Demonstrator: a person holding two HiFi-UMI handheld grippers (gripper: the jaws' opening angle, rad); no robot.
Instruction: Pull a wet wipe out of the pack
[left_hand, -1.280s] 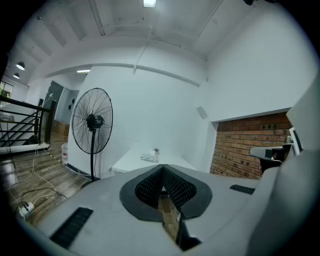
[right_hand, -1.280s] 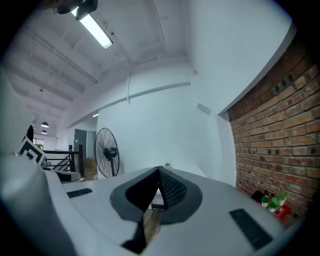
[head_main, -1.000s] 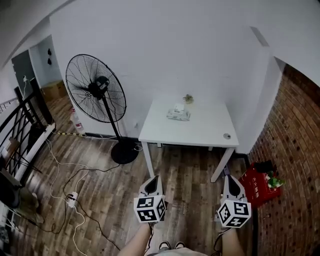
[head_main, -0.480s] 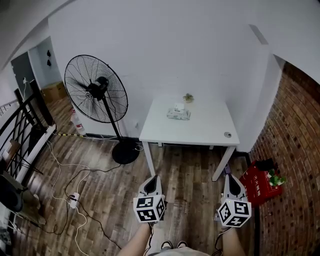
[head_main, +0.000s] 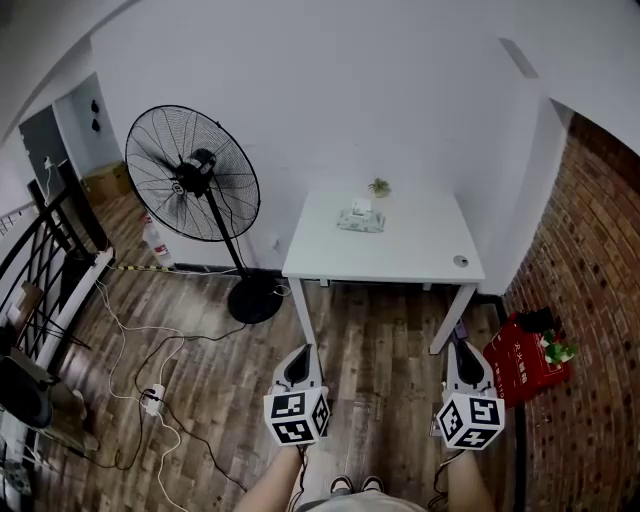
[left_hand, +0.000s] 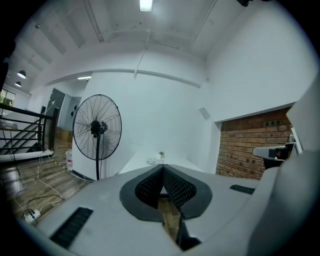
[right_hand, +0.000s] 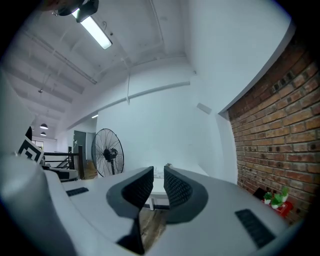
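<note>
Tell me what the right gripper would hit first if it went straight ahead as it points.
Most likely the white square table: its near edge and a leg show in the gap between the right gripper's jaws. Only brown wooden plank floor lies before it, though depth is unclear.

Wet wipe pack (head_main: 360, 220): lying on the table (head_main: 415, 255); too small for its opening or print to be made out.
Round thing (head_main: 460, 261): at the table's near right corner; cannot be identified.
Red crate (head_main: 520, 365): right of the table; lettering unreadable.
Forearms (head_main: 272, 487): cut off by the lower edge.
</note>
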